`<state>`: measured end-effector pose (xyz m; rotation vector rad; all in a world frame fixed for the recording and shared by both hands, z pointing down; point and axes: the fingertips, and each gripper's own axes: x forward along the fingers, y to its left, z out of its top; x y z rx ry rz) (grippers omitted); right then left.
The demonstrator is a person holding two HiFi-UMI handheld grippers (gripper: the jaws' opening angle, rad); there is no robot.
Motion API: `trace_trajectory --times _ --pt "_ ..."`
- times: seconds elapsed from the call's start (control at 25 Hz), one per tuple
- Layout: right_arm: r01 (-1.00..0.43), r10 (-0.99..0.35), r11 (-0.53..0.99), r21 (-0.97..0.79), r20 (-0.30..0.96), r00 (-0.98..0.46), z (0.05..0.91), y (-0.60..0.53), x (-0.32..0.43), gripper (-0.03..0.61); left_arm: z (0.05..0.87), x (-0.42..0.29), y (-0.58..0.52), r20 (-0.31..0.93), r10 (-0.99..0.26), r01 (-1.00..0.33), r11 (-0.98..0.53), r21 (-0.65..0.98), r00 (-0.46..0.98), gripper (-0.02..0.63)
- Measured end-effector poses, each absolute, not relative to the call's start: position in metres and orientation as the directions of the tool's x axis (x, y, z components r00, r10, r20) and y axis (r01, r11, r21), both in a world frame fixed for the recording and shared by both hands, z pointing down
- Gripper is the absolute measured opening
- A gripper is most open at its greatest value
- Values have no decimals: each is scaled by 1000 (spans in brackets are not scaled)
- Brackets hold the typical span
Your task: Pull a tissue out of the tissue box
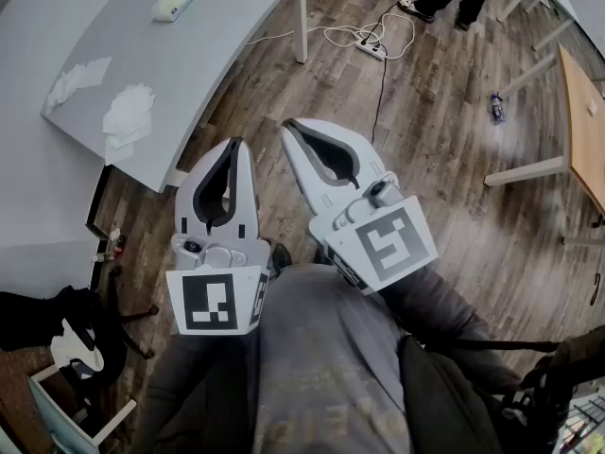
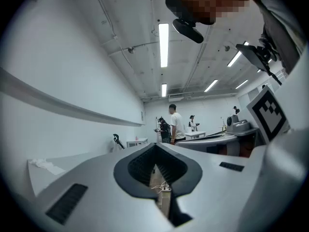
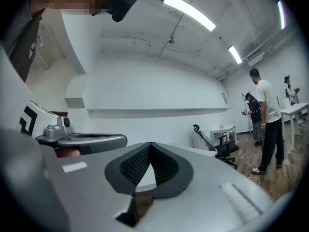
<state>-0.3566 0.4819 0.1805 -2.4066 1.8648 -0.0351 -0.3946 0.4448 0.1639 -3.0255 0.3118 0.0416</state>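
**A:** Pale green and white, that looks to be the tissue box (image 1: 172, 4). It sits on the grey table (image 1: 241, 26), far ahead of both grippers and off to their left, well apart from either one.

**B:** And the crumpled white sheets?

**A:** Two loose tissues (image 1: 128, 113) lie on the same table, nearer the left gripper (image 1: 236, 148) than the box is, but nothing touches them.

**B:** How do the grippers stand?

**A:** Both are held close to the person's body, above the wooden floor (image 1: 425, 140). The left gripper's own view shows its tips meeting, with only the oval hollow behind them and nothing in it. The right gripper (image 1: 288, 127) is the same: tips together and empty.

**B:** So the pull isn't under way.

**A:** By my reading, no. The step in hand is the approach.

**B:** How would you do it well?

**A:** I'd carry both grippers forward and left until the box is just beneath them. I'd part one gripper's jaws before it comes down, then close only on the sheet standing out of the slot, not on the box wall. The box looks light, so I'd rest the other gripper on its top to hold it down. Then I'd draw the sheet straight up and slowly, so it doesn't tear.

**B:** Anything in the way?

**A:** A power strip (image 1: 371, 45) and its cable lie on the floor ahead of the right gripper, away from that path.
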Motion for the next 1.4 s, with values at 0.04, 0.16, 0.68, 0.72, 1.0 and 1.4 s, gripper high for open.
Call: trace_trajectory --times 0.04,0.16,0.68,0.72,1.0,1.4 --pt "-966 -968 -244 -89 -41 248 182 482 -353 2 165 -391 445 -39 -205 -208 -973 -97 978 -2" --pt "-968 -971 -232 -93 -30 236 188 482 -343 2 171 -383 447 -31 -216 -218 -972 -91 976 -2" --pt "-970 -975 -217 -113 -14 220 206 434 -282 3 193 -332 386 -14 -286 -286 -957 -52 958 0" --pt "-970 -976 -216 -109 -13 218 208 426 -273 3 195 -323 377 -18 -286 -286 -957 -47 958 -2" --pt "-978 -982 -190 -86 0 191 213 334 -196 3 209 -236 293 6 -249 -249 -968 -24 968 -2" --pt "-990 -993 -119 -74 7 119 195 206 -129 3 208 -168 187 12 -276 -276 -961 24 961 -2"
